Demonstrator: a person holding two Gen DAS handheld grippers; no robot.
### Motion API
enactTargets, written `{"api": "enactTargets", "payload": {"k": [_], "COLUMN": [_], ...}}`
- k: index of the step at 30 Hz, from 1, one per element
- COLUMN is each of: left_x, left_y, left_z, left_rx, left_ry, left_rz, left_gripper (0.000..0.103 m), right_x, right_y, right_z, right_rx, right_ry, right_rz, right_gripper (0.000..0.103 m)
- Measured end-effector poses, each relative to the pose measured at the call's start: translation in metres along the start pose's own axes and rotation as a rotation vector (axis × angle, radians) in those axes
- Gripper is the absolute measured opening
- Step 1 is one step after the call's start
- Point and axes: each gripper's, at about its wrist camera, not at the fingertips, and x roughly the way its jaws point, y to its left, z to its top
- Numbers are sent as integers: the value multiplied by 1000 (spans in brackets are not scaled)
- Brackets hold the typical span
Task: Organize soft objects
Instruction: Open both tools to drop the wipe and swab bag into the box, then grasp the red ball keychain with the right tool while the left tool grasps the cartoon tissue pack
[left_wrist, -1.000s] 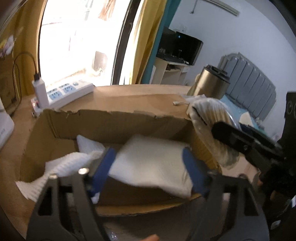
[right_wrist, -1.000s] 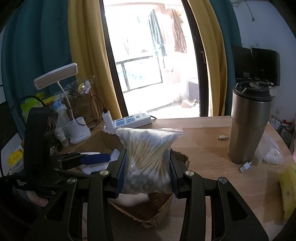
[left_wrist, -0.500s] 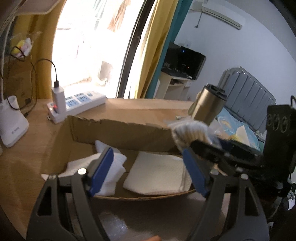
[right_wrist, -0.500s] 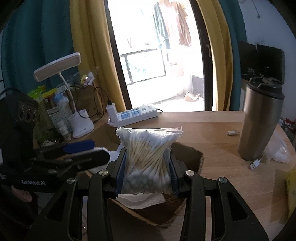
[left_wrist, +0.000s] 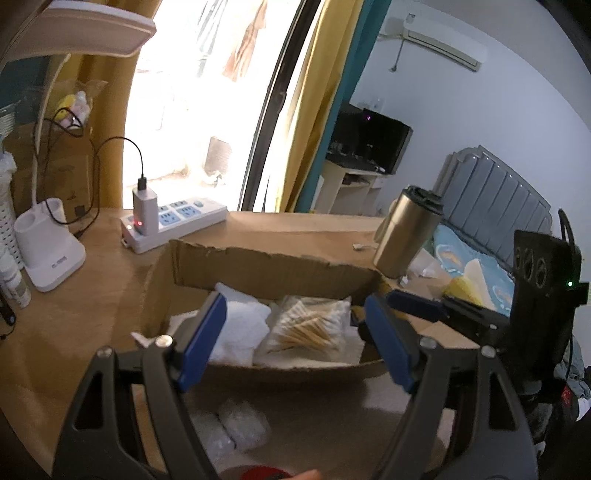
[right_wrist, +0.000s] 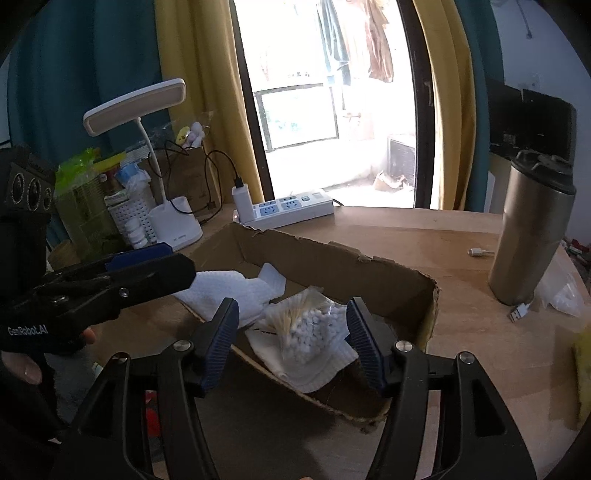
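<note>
1. Right wrist view: the right gripper (right_wrist: 291, 332) hangs over the near edge of the box (right_wrist: 332, 262); its jaws are opening, and the swab bag (right_wrist: 306, 328) lies below and between them, apart from the pads.
2. The box is a torn, open-topped cardboard one standing on the desk (right_wrist: 461, 332).
3. Inside it, the swab bag rests on a folded white cloth (right_wrist: 314, 369) at the end nearer the flask (right_wrist: 528, 236).
4. A second white cloth (right_wrist: 229, 288), crumpled, fills the other end and lies against the first one.
5. The swab bag is clear, with the cotton tips bunched at its near end and the wooden sticks pointing toward the far wall of the box.
6. Left wrist view: the left gripper (left_wrist: 295, 339) stands wide open and holds nothing; its blue pads frame the near wall of the box (left_wrist: 266, 266).
7. There the swab bag (left_wrist: 310, 328) lies flat on the box floor beside the crumpled cloth (left_wrist: 240, 328).
8. A small clear bag (left_wrist: 236, 432) lies on the desk in front of the box, under the left gripper.
9. Outside the box, a power strip (right_wrist: 291, 210) sits behind it, a lamp (right_wrist: 173, 221) to one side, and the flask upright to the other, well apart from the box.
10. Beside the flask lies another clear bag of white bits (right_wrist: 561, 295).
</note>
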Motion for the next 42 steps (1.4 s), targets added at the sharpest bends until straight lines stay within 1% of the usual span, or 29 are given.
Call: {"api": "enactTargets", "payload": {"k": [12,22,33,42], "left_x": [-47,-85,-112,-126], "left_y": [5,10,22,38], "left_z": [-10,-23,-42,-69], "left_rx": [4,5,-14,-62], "left_ry": [-62,-101,-113,-104], "left_rz": [26,52,73,77], "left_gripper": [79,79,79,79], "right_x": [-26,-41,-46,-43], "right_y": [26,53,77,101], "right_z": [-4,-11,-22,-38], "right_rx": [-26,-55,-83,-121], "right_ry": [-33,-55,-46,3], "right_rz": [-28,-29,-21,-24], "right_gripper": [64,64,64,64]}}
